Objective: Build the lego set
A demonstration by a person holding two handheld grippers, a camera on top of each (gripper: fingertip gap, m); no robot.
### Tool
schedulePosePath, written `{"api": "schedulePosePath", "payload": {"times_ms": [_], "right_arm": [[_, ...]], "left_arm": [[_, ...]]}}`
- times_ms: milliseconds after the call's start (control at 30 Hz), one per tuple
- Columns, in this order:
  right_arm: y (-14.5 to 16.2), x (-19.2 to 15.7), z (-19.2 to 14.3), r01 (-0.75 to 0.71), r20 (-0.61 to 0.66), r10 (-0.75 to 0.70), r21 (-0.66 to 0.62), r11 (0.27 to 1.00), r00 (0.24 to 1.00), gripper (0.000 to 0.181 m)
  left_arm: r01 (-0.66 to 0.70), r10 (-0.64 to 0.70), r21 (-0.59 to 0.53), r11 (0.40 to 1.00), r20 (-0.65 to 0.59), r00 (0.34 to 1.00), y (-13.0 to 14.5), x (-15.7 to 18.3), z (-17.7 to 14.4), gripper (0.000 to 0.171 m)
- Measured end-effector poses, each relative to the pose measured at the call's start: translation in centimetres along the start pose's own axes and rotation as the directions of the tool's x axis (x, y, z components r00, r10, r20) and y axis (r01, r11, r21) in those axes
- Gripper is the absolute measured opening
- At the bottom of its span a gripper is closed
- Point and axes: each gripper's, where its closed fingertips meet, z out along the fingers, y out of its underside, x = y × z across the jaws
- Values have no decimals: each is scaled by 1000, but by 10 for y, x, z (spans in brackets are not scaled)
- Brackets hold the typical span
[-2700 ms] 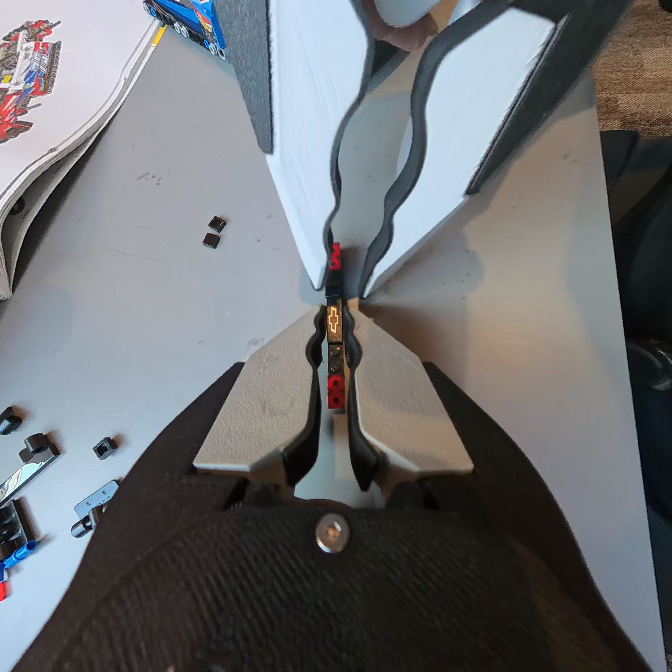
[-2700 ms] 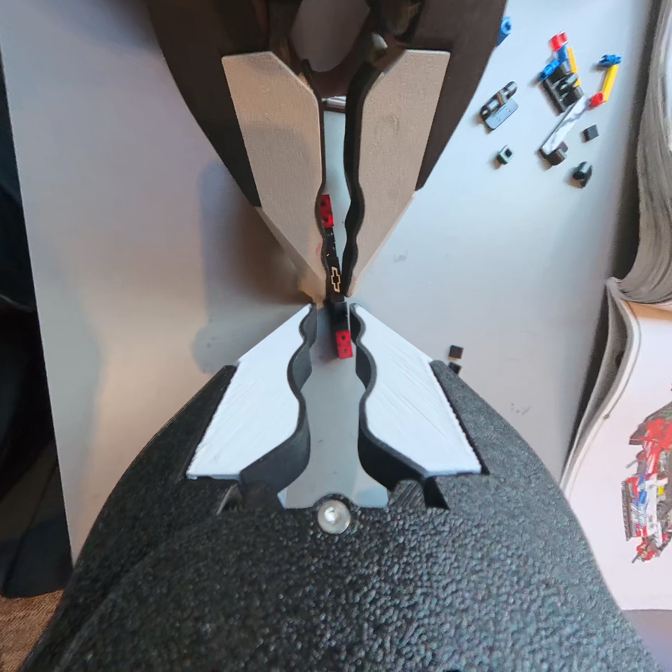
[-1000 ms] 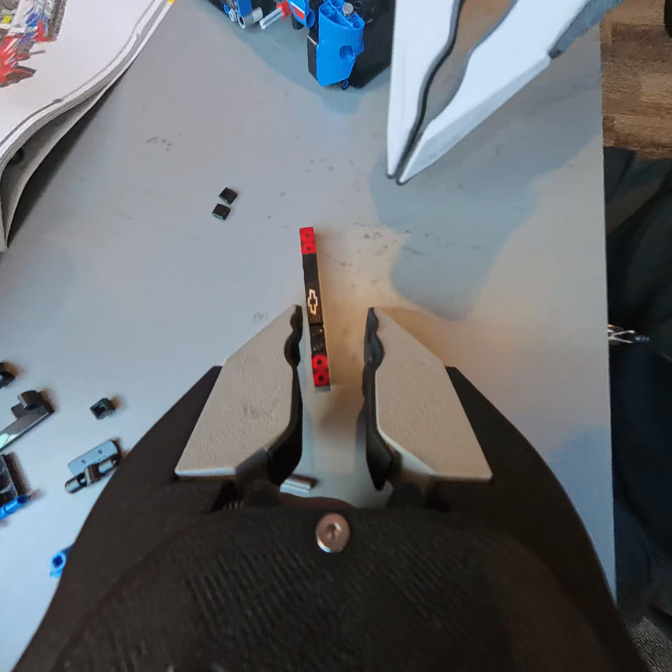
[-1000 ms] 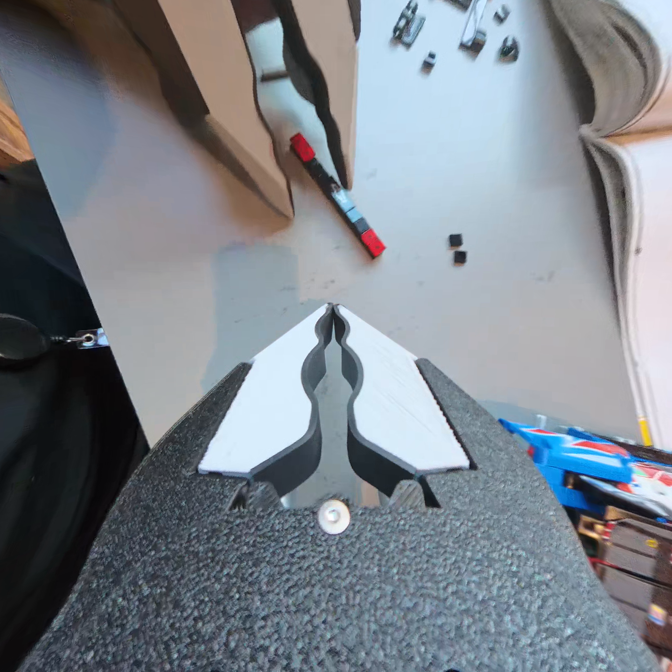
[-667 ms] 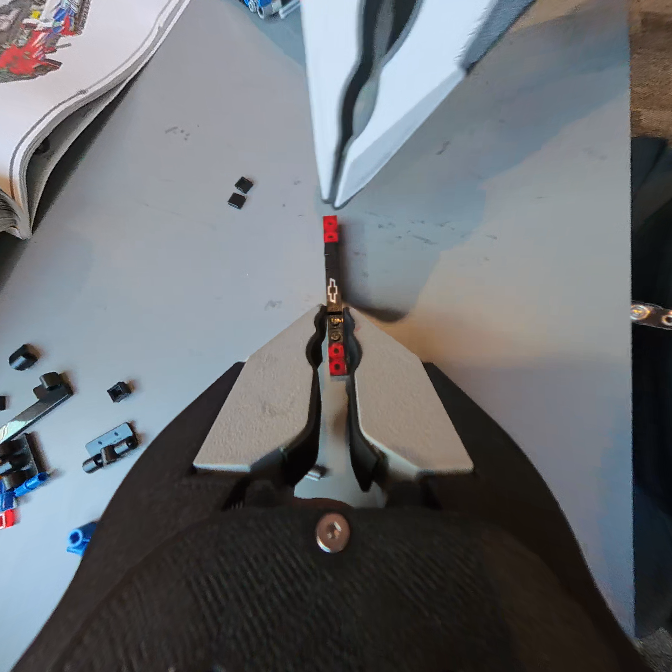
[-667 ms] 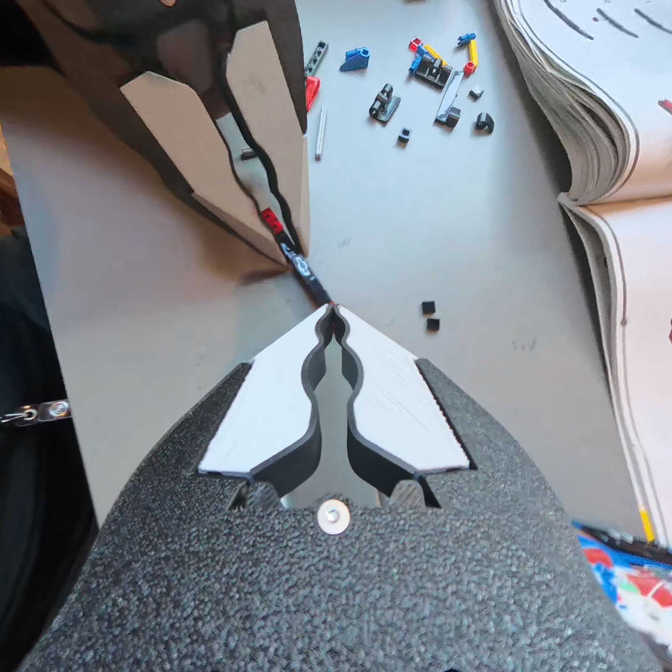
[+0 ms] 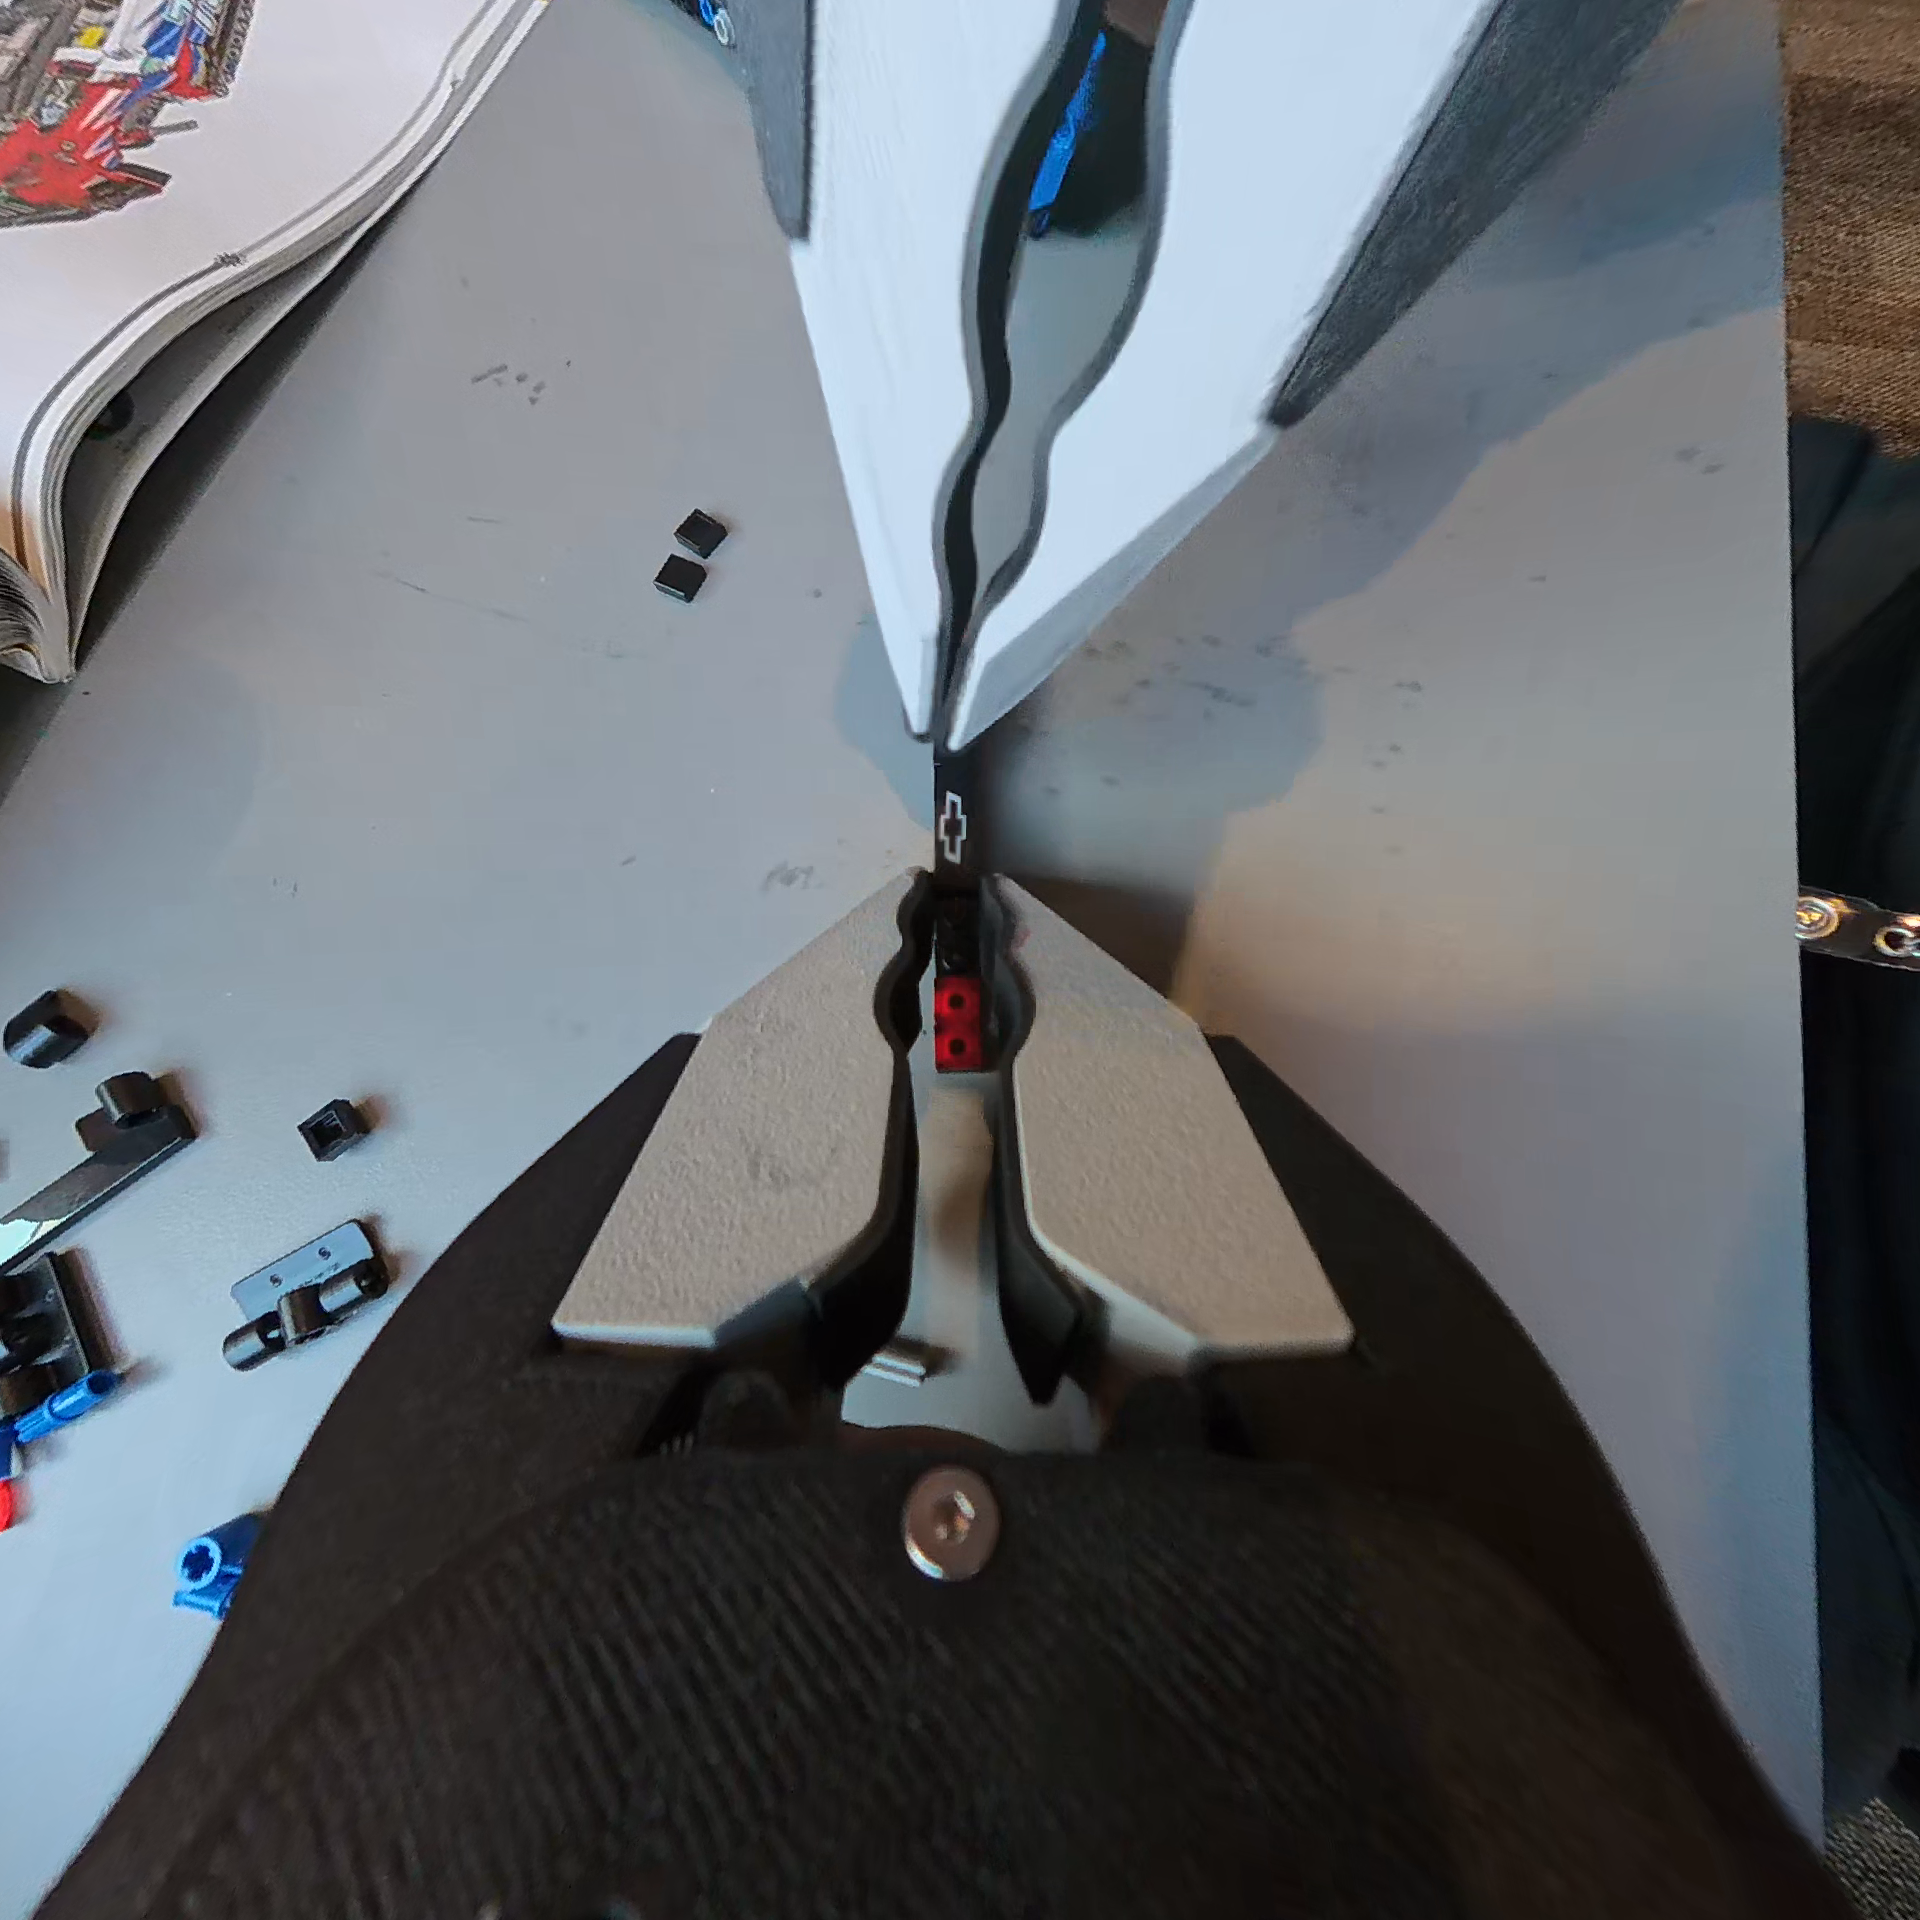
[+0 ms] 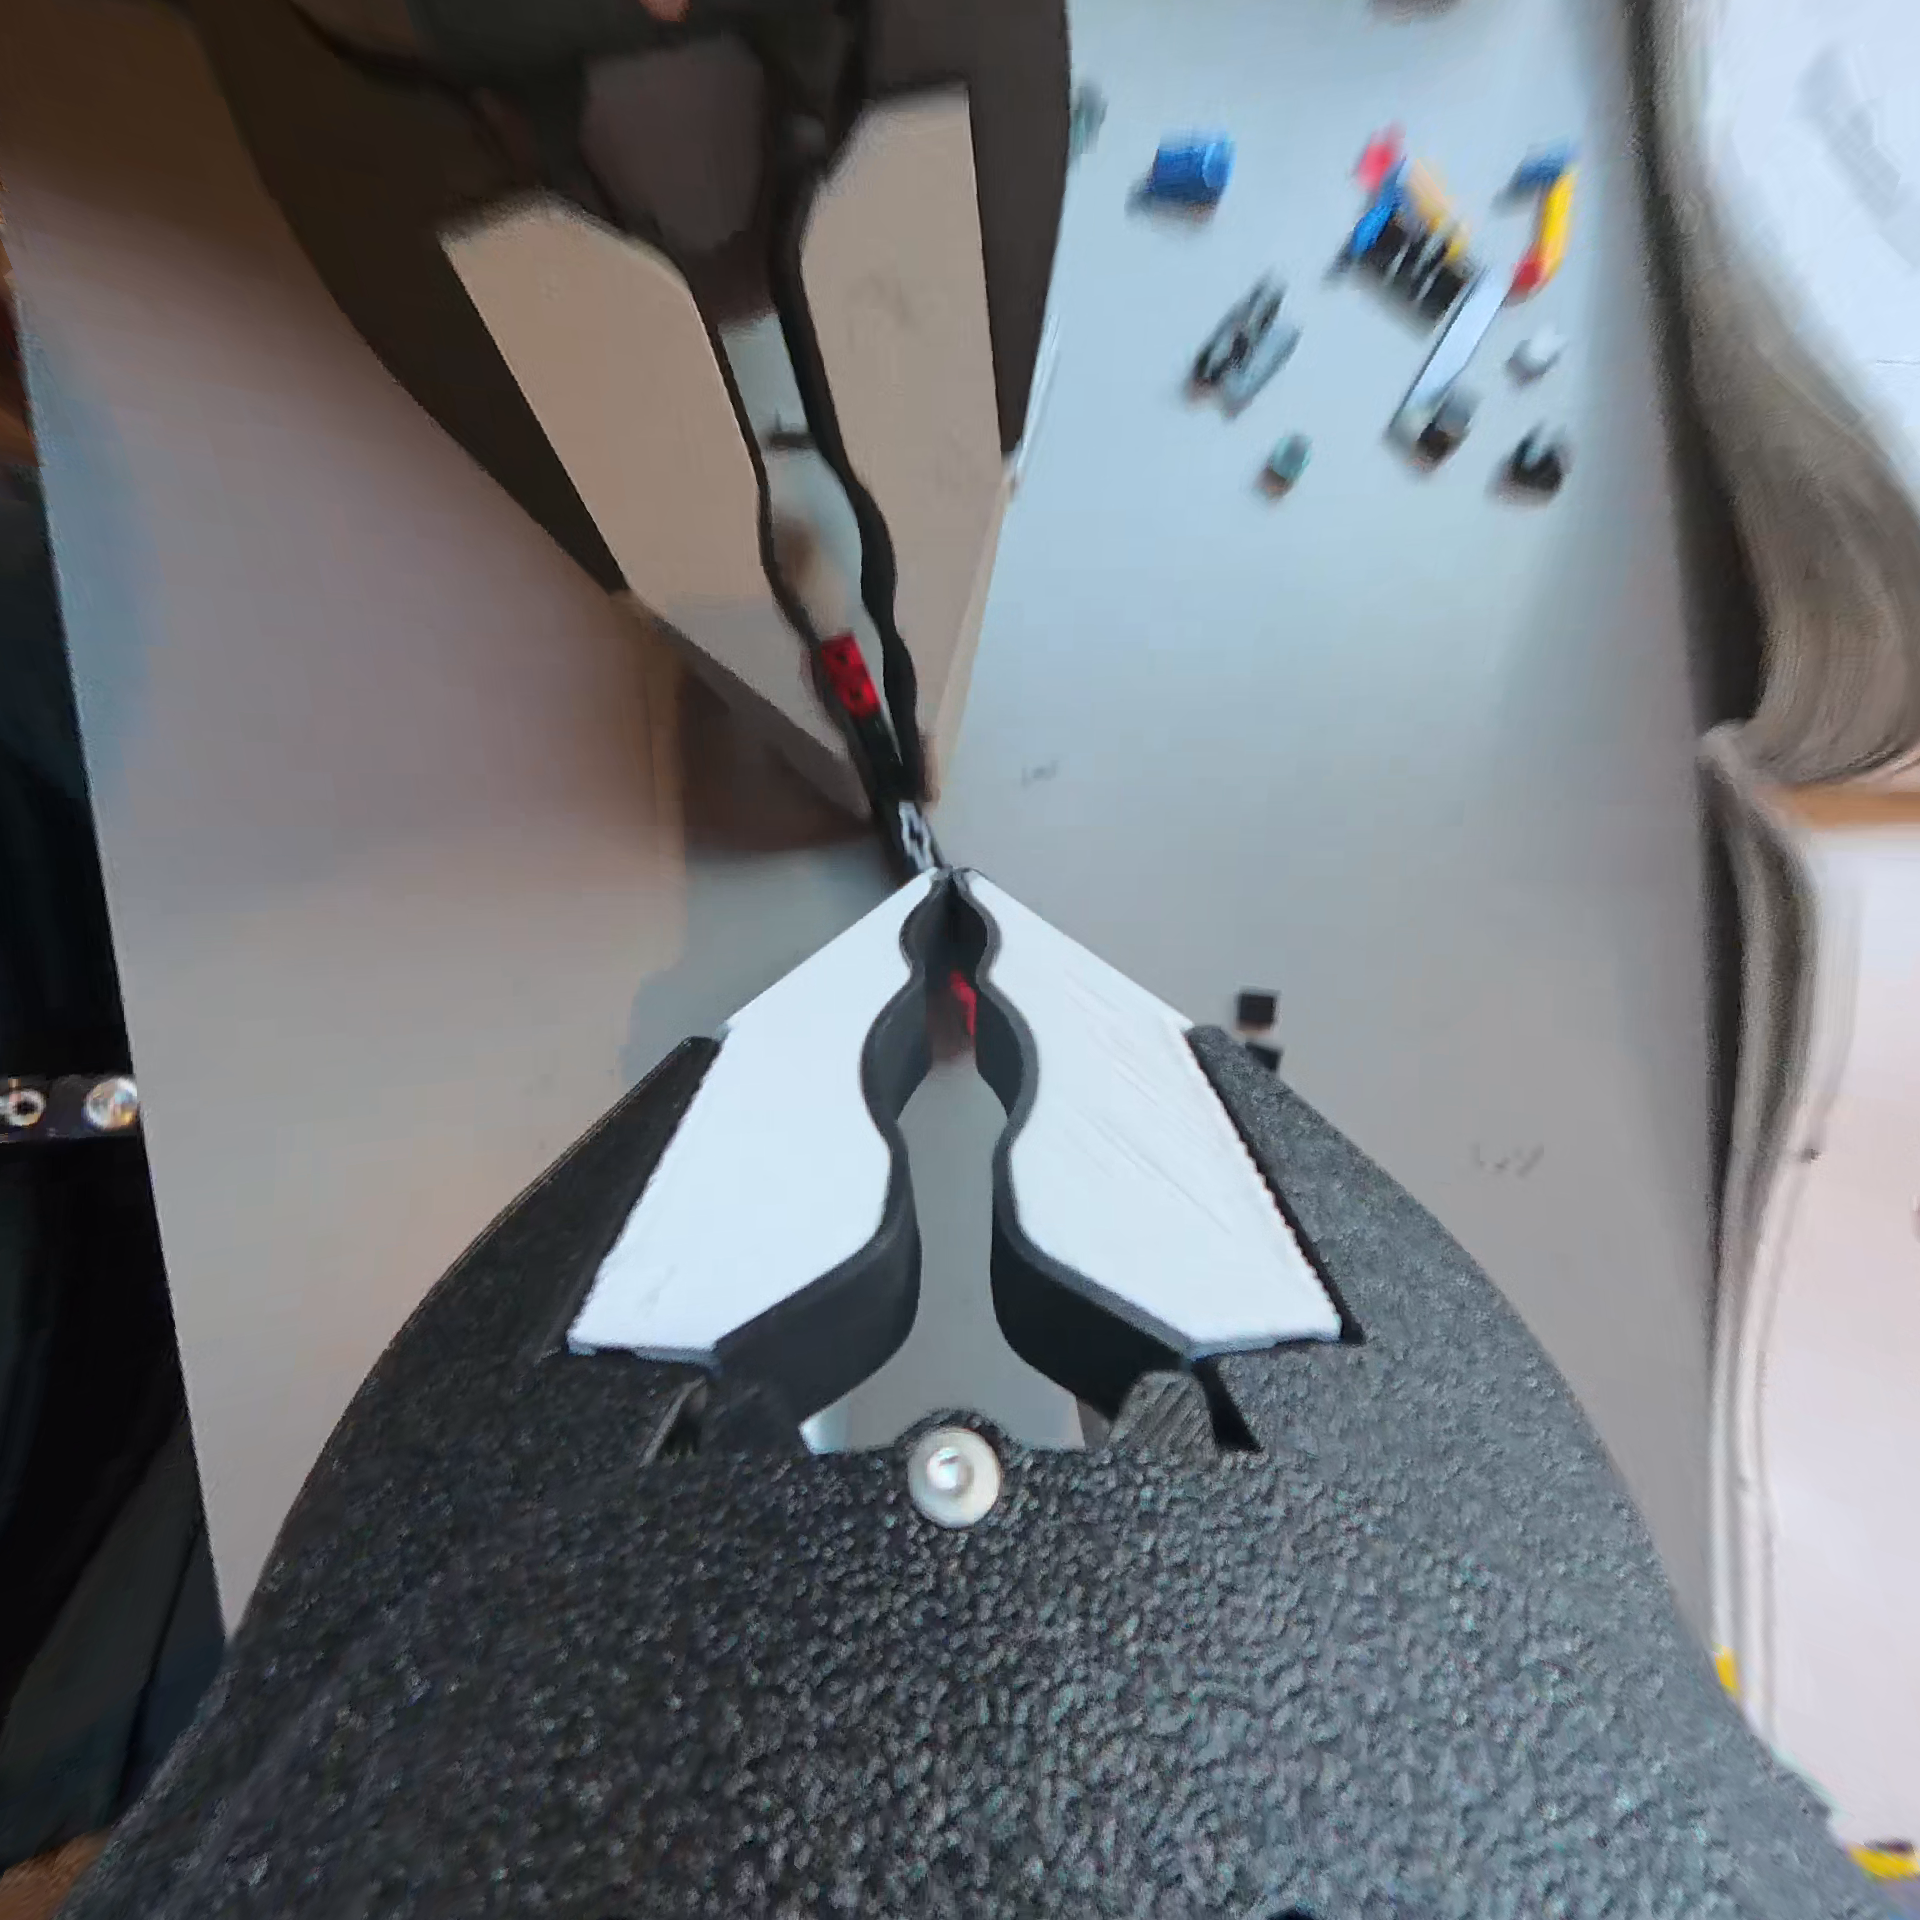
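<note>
The black Lego strip (image 7: pixel 953 831) was a thin, narrow bar assembly with a red two-stud piece (image 7: pixel 957 1024) at each end and a small outlined bowtie emblem (image 7: pixel 953 827) printed at mid-length. It was held edge-up above the grey table (image 7: pixel 520 810), running straight between the two grippers. One red end sat between the grey fingers of the left gripper (image 7: pixel 953 894); the opposite end was pinched at the white tips of the right gripper (image 8: pixel 951 883), its red end (image 8: pixel 964 1003) showing behind those tips.
</note>
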Motion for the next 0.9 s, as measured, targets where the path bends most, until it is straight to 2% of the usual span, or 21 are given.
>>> {"api": "schedulePosePath", "payload": {"times_ms": [100, 200, 267, 300, 367, 433, 467, 533, 567, 633, 733, 833, 900], "right_arm": [[9, 8, -3, 7, -56, -9, -26, 1000, 998, 0], [11, 0, 0, -48, 20, 48, 2, 999, 999, 0], [11, 5, -4, -23, -38, 23, 1, 1000, 999, 0], [6, 13, -11, -27, -89, 29, 28, 999, 996, 0], [-11, 27, -35, -115, -130, 138, 174, 978, 982, 0], [-14, 39, -56, -248, -109, 288, 283, 927, 951, 0], [-10, 39, -60, -295, -90, 333, 290, 911, 939, 0], [8, 34, -60, -312, -113, 345, 237, 920, 932, 0], [17, 34, -61, -289, -158, 325, 212, 933, 932, 0], [30, 34, -64, -238, -235, 276, 179, 955, 932, 0], [34, 40, -63, -180, -236, 207, 132, 975, 950, 0], [24, 55, -53, -118, -167, 133, 96, 988, 977, 5], [24, 59, -37, -93, -84, 95, 26, 995, 992, 13]], "left_arm": [[2, -2, 0, 1000, 0, 1000, 0, 0, 0, 5], [5, -5, 0, 1000, 2, 1000, 0, 0, 0, 5], [23, -23, 3, 1000, 2, 1000, 0, 0, 0, 5], [36, -36, 2, 999, 8, 999, -1, 0, 1, 5], [83, -83, -4, 997, 41, 996, -1, -1, 1, 5], [129, -127, -16, 991, 98, 987, -1, -2, 1, 5], [146, -142, -24, 989, 123, 982, 0, -1, 0, 7], [154, -147, -56, 986, 115, 982, 3, 6, -4, 35], [157, -149, -71, 985, 106, 983, 5, 10, -7, 41], [157, -148, -68, 985, 117, 982, 7, 12, -13, 42], [192, -182, -73, 979, 129, 975, 11, 16, -18, 43], [186, -173, -69, 980, 163, 971, 13, 15, -15, 36], [175, -159, -71, 982, 181, 970, 12, 11, -14, 19]]}}
